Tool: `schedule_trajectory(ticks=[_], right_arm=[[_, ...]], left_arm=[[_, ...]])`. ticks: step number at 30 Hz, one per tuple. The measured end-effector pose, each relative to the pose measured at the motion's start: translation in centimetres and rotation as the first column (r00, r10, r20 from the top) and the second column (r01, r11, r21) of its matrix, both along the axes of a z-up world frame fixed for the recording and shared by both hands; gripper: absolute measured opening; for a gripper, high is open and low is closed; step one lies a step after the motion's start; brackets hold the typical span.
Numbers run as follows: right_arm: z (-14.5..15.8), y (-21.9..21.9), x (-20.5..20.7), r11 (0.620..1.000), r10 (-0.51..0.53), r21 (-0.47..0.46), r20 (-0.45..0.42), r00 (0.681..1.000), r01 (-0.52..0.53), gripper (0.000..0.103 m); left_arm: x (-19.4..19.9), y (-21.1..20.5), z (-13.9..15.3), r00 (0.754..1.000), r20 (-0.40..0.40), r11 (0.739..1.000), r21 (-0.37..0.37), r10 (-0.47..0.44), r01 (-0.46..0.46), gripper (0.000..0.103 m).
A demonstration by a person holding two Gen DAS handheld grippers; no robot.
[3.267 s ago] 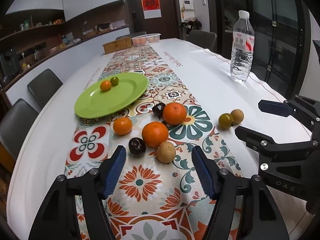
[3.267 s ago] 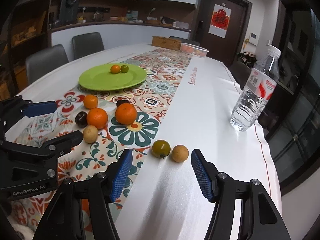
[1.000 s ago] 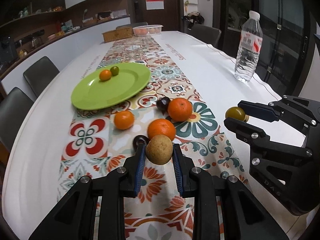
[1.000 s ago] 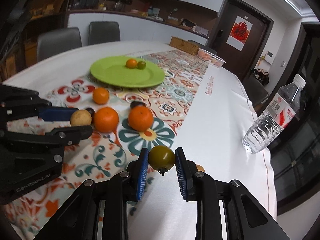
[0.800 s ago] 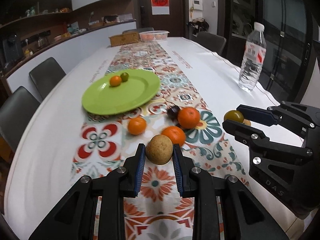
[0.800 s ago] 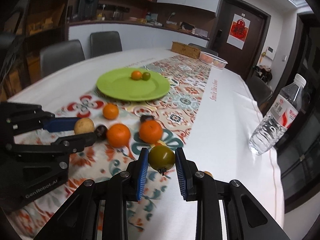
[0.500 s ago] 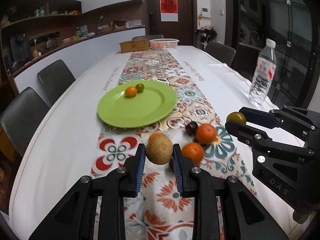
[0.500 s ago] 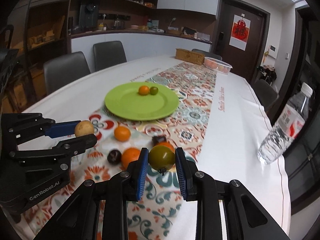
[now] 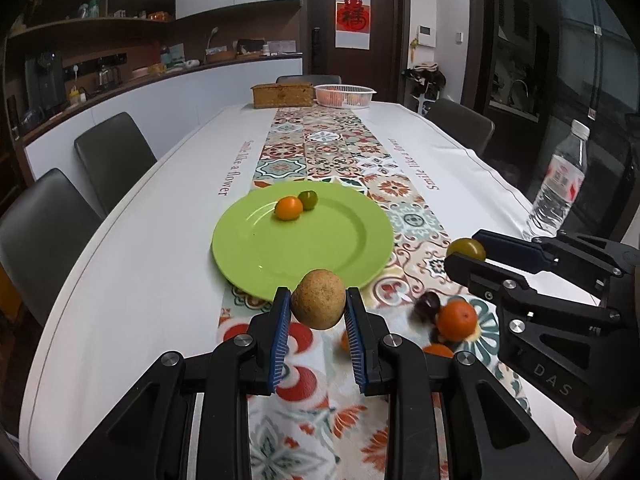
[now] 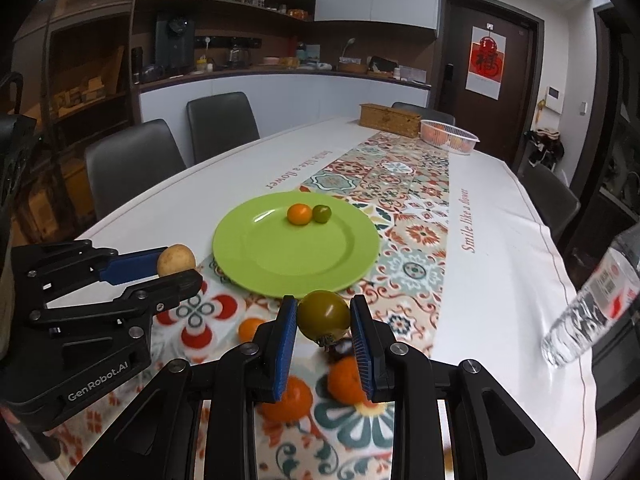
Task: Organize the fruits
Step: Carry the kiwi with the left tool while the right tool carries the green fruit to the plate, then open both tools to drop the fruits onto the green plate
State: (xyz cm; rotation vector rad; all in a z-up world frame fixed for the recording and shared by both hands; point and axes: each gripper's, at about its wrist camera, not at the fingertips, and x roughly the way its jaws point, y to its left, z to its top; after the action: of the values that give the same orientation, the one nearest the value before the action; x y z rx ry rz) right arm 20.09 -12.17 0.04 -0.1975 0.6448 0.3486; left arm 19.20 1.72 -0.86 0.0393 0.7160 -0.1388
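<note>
1. The left gripper point(image 9: 318, 308) is clamped on a round tan-brown fruit point(image 9: 318, 304), held between its blue pads in the air, in front of the near rim of a green plate point(image 9: 280, 252).
2. The right gripper point(image 10: 324, 322) is clamped on an olive-green tomato point(image 10: 324, 315), its stem end pointing down, also held above the tabletop point(image 10: 504, 280) just short of the plate's near edge.
3. The green plate lies partly on a patterned table runner point(image 9: 340, 148) and partly on the white cloth. On its far side sit a small orange fruit point(image 9: 289, 208) and a small green fruit point(image 9: 309, 200), touching each other.
4. Below the grippers, on the runner, lie several loose fruits: an orange point(image 9: 457, 317) beside a dark plum point(image 9: 428, 303), with more oranges partly hidden behind the gripper fingers.
5. A clear water bottle point(image 9: 558, 184) stands upright near the tabletop's right edge.
6. At the far end of the tabletop are a brown box point(image 9: 282, 95) and a white basket point(image 9: 344, 96), side by side.
</note>
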Motion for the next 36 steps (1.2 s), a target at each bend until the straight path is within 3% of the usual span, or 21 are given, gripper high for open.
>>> schedule_trajectory(ticks=[9,19,29,33,36], right_arm=[[-0.6,1.4,4.1,1.0,-0.004,0.02,-0.047,0.999,0.005,0.028],[-2.9,2.8,8.8,1.0,0.004,0.014,-0.139,0.99,-0.002,0.028],[-4.3,3.3,11.0,1.0,-0.001,0.013,-0.186,0.983,0.003,0.028],[-4.0,3.0,11.0,0.999,-0.017,0.024,-0.187,0.982,0.021,0.032],[-3.5,2.7,10.6,0.999,-0.027,0.026,-0.168,0.985,0.032,0.037]], left_arm=[[3.4,1.3,-0.4,1.0,-0.011,1.0,0.016,-0.004,0.004,0.027],[7.8,2.4,-2.6,0.997,-0.078,1.0,0.017,-0.018,0.019,0.027],[9.6,2.7,-3.9,0.992,-0.12,0.999,0.028,-0.023,0.026,0.027],[9.4,2.9,-3.7,0.993,-0.115,1.0,0.03,-0.003,0.006,0.041],[8.5,3.0,-3.2,0.995,-0.104,0.999,0.045,0.011,-0.006,0.043]])
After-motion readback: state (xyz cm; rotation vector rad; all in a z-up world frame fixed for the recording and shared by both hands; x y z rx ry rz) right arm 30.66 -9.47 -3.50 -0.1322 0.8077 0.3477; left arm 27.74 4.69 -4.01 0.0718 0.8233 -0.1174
